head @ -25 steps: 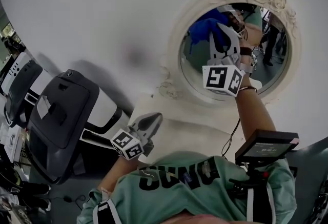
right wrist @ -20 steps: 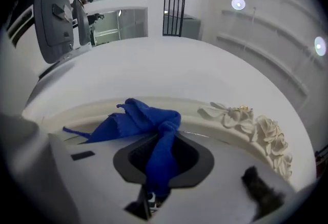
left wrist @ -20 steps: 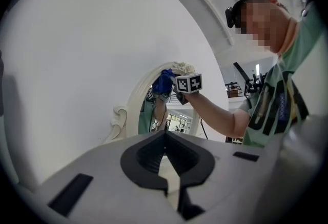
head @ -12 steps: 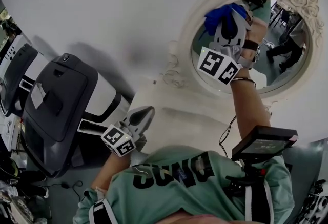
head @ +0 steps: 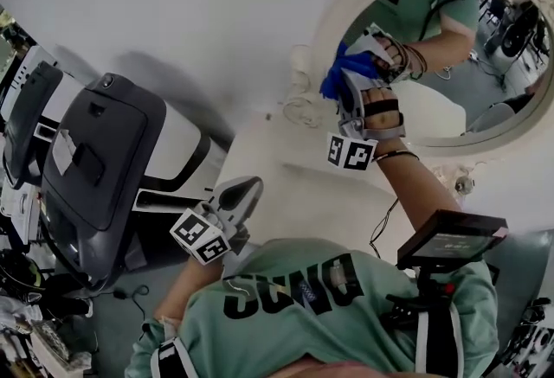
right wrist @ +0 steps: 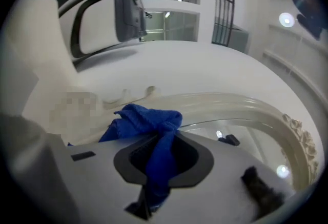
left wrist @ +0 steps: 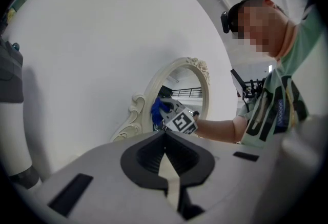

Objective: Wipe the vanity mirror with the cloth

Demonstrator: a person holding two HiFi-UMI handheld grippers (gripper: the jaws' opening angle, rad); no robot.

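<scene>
An oval vanity mirror [head: 450,56] in an ornate cream frame [head: 333,22] hangs on the white wall at upper right. My right gripper [head: 353,80] is shut on a blue cloth [head: 339,73] and presses it against the glass at the mirror's left edge. In the right gripper view the cloth [right wrist: 148,123] bunches out of the jaws beside the curved frame [right wrist: 230,101]. My left gripper [head: 245,192] hangs low over the cream vanity top, shut with nothing in it. The left gripper view shows the mirror [left wrist: 180,92], the cloth [left wrist: 157,110] and the right gripper [left wrist: 166,110] ahead.
A large black and white machine [head: 99,169] stands to the left of the cream vanity top [head: 286,164]. A small screen [head: 452,242] is mounted at the person's chest. The person's reflection fills part of the glass.
The right gripper has carried the cloth down and left across the glass to the mirror's left edge. The left gripper has stayed in place.
</scene>
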